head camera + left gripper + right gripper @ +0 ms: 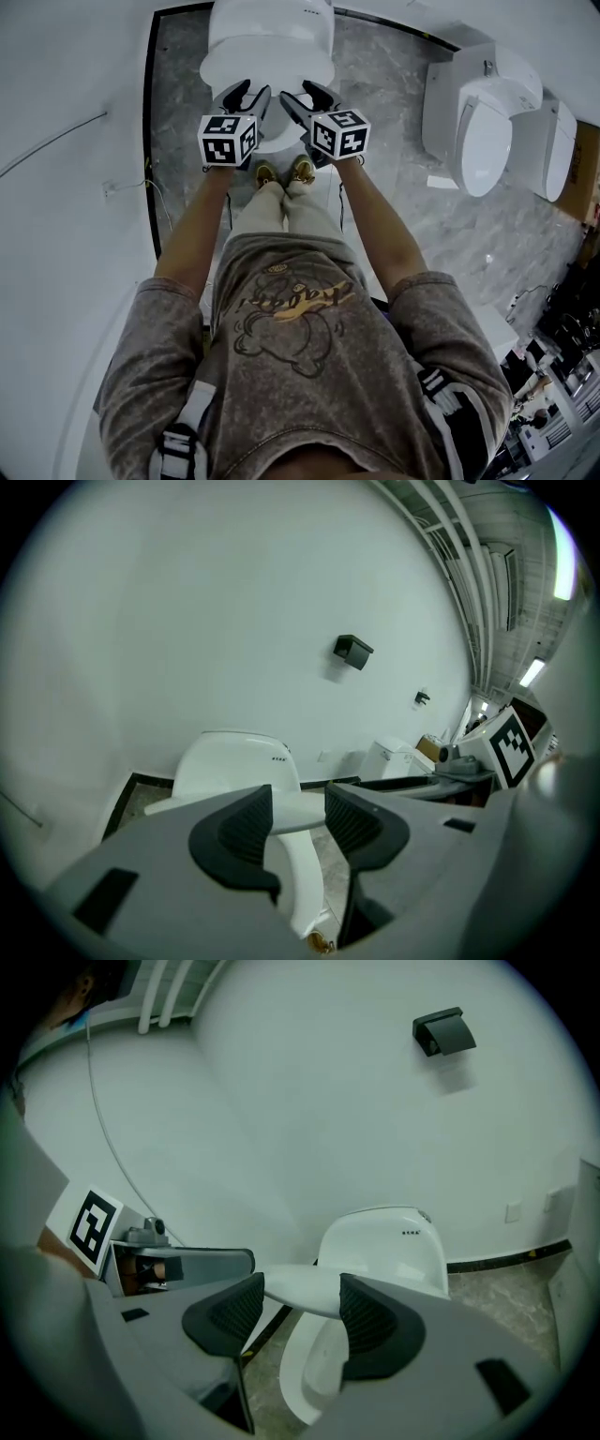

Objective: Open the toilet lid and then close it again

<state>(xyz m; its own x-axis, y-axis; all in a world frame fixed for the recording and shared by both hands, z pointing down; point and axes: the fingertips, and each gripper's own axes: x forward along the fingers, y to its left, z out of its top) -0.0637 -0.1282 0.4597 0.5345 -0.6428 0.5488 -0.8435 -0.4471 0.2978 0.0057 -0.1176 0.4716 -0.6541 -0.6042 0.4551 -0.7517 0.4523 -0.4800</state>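
**While both grippers hang over the toilet**

While the person stands right at the toilet (268, 58), shoes (282, 172) near its base, the left gripper (251, 94) & right gripper (300, 97) sit side by side over its front end, marker cubes toward the camera. Both have jaws part open w/ nothing clamped. In each gripper view the toilet lid (295, 1290) shows as a white slab crossing the gap between the dark pads (230, 1312), its front edge toward the jaws and the bowl (314, 1372) below. Can't tell if any pad touches it. Behind the lid is the rounded white back section (384, 1246), against a white wall w/ a black box (445, 1032). Two more toilets (483, 122) stand well apart on the grey marble floor (394, 84), right side.
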